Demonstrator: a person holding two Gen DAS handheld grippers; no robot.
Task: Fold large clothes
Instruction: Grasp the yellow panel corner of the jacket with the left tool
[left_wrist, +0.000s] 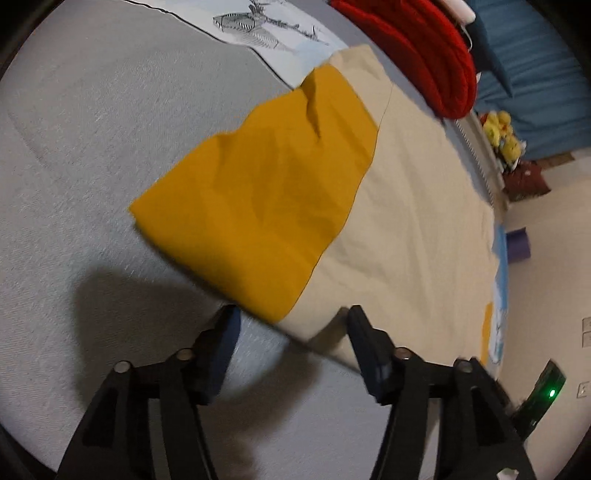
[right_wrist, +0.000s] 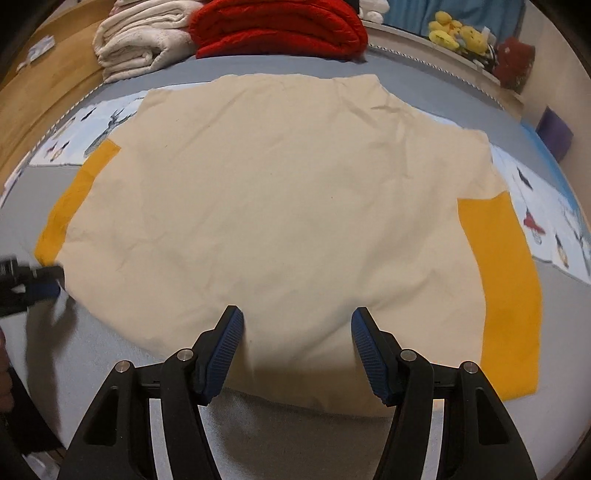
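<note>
A large cream shirt with mustard-yellow sleeves lies flat on the grey bed sheet. In the right wrist view one yellow sleeve lies on the right and the other on the left. My right gripper is open and empty over the shirt's near hem. My left gripper is open and empty at the shirt's near left corner, beside the left yellow sleeve; it also shows at the left edge of the right wrist view.
A folded red blanket and a folded white blanket lie at the far end of the bed. A printed cloth lies under the shirt. Yellow plush toys sit on a ledge at the far right. A wooden board runs along the left.
</note>
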